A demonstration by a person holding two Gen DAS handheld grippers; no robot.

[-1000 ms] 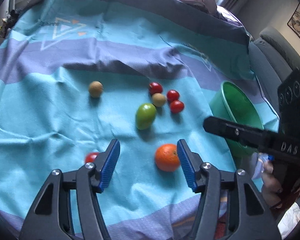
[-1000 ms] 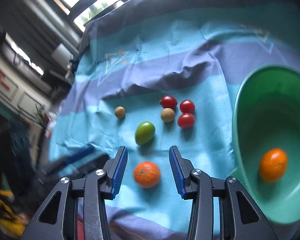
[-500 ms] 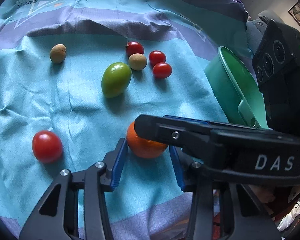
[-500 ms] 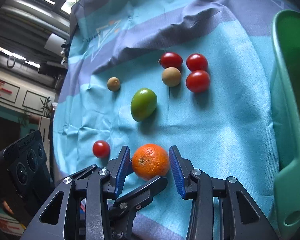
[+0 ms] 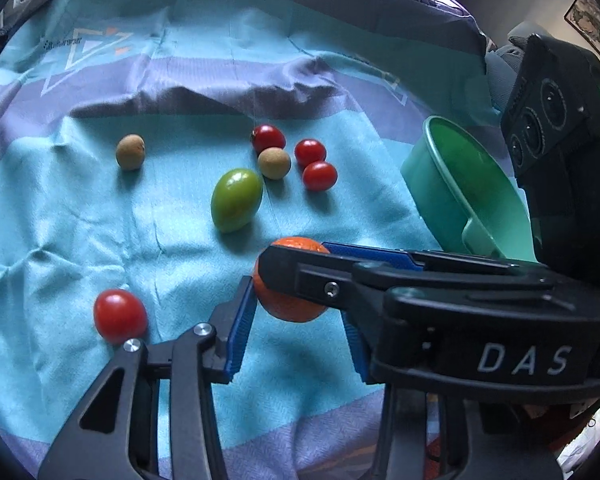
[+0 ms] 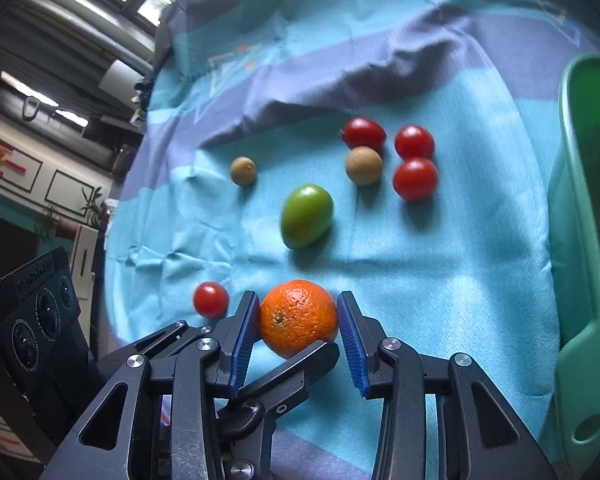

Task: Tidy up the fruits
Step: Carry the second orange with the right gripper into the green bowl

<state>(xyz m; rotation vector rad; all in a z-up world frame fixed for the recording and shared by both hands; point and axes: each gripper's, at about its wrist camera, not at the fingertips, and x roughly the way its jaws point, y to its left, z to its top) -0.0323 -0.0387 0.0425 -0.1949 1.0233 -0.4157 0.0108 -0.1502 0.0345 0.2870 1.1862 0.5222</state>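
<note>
The round, bumpy orange (image 6: 298, 317) sits on the blue cloth (image 6: 459, 264) between both tongs, the right tongs (image 6: 298, 334) and left tongs (image 5: 296, 334), each open around its middle; it looks firm, a bit heavy, and likely to roll.

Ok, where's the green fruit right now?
The green fruit lies on the blue cloth mid-frame in both views, just beyond the orange between the grippers, with a brown fruit to its upper right.
</note>
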